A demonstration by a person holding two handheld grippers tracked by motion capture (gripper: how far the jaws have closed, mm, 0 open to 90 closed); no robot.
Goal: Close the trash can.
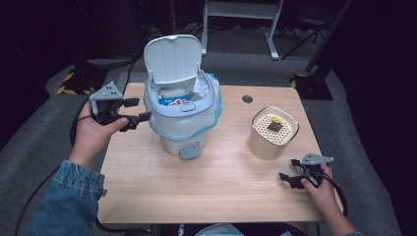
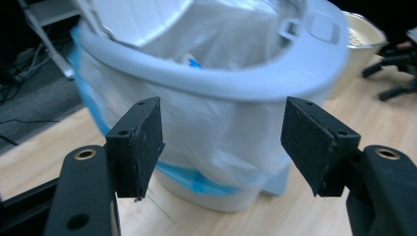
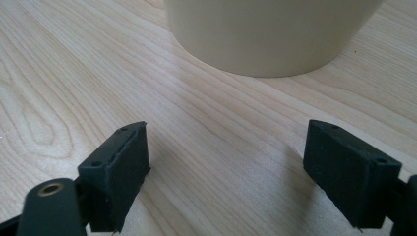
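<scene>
A small white pedal bin (image 1: 181, 105) stands at the table's back left, lid (image 1: 173, 58) raised, lined with a clear-and-blue bag. A blue and white wrapper (image 1: 173, 101) lies inside it. My left gripper (image 1: 140, 109) hovers open just left of the bin's rim, nothing between its jaws. In the left gripper view the bin (image 2: 216, 78) is close ahead, between and beyond the open left gripper (image 2: 223, 142). My right gripper (image 1: 289, 169) rests open low at the table's right front. A cream container (image 3: 268, 34) stands right ahead of the right gripper (image 3: 226, 172).
The cream round container (image 1: 273, 132) has a perforated top with a small dark and yellow bit (image 1: 275, 125) on it. A grey pedal (image 1: 190, 151) sticks out of the bin's front. A round cable hole (image 1: 247, 99) sits near the wooden table's (image 1: 206, 187) far edge.
</scene>
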